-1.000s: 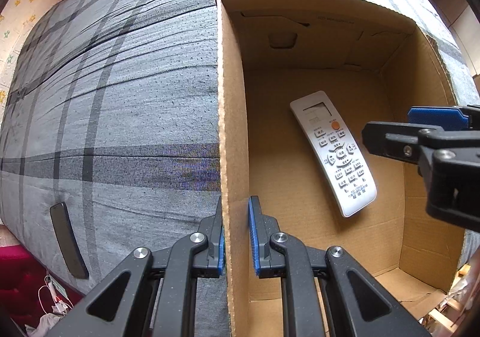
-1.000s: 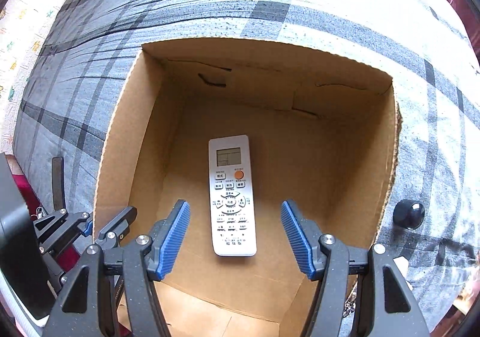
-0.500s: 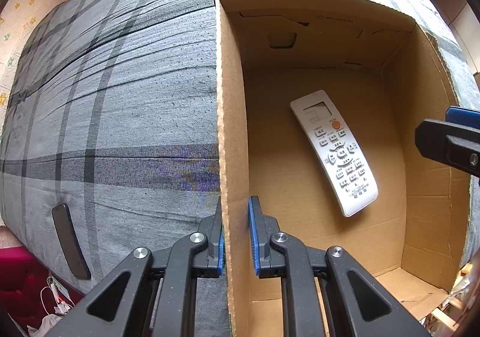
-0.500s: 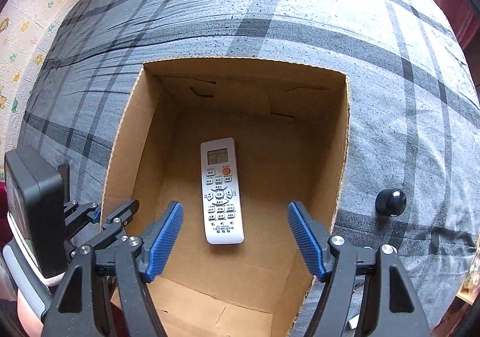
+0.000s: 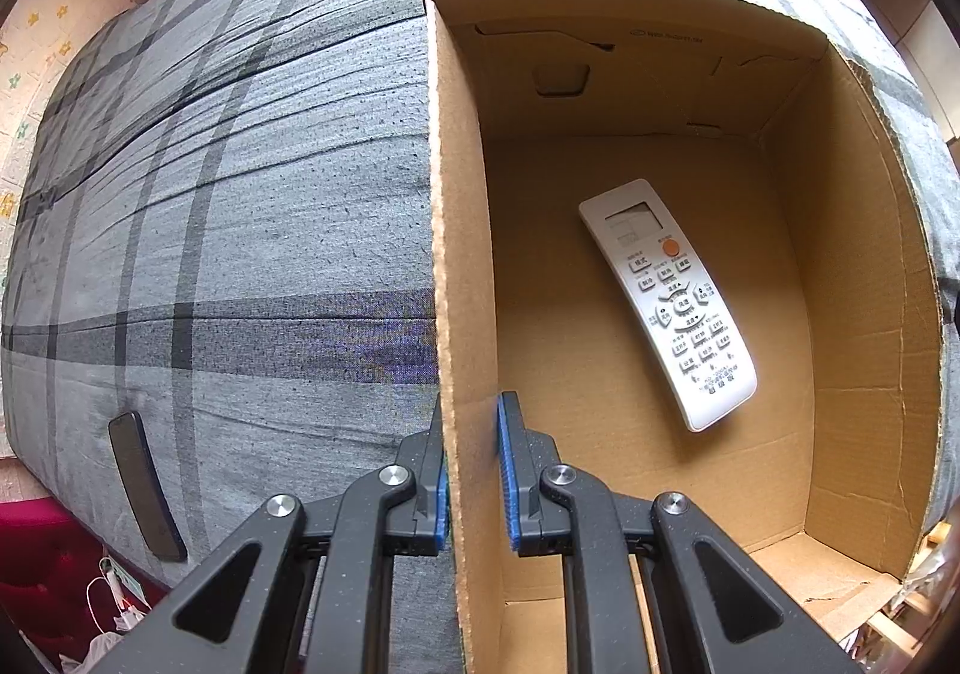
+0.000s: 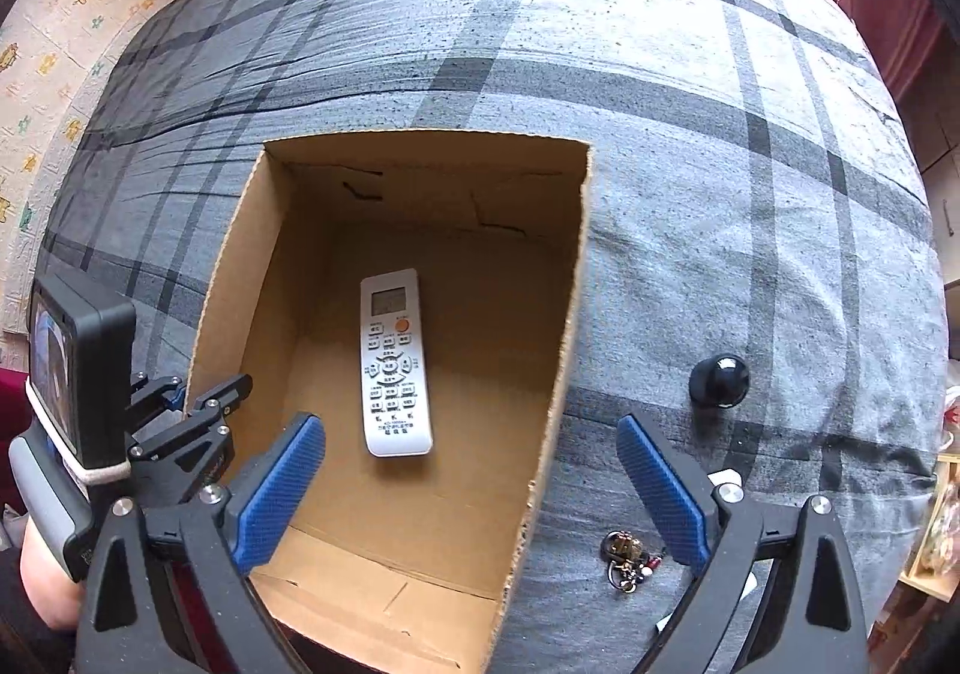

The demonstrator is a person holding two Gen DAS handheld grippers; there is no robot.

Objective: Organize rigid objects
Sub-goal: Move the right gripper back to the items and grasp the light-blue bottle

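A cardboard box stands open on a bed covered in grey plaid cloth. A white remote lies flat on the box floor, buttons up, its screen end toward the far wall, clear of all four walls.

The left gripper points straight down at the box's left wall, its jaws pinching the wall's top edge, one blue pad outside and one inside. In the right wrist view it shows at the box's near left corner, with part of a hand below it.

The right gripper hangs above the box's near right corner. Its jaws have just been opening and now stand spread wide, with nothing gripped; the left pad is over the box interior, the right pad over the bed.

On the bed right of the box sit a black knob and, nearer, a bunch of keys. A dark phone lies on the bed left of the box.
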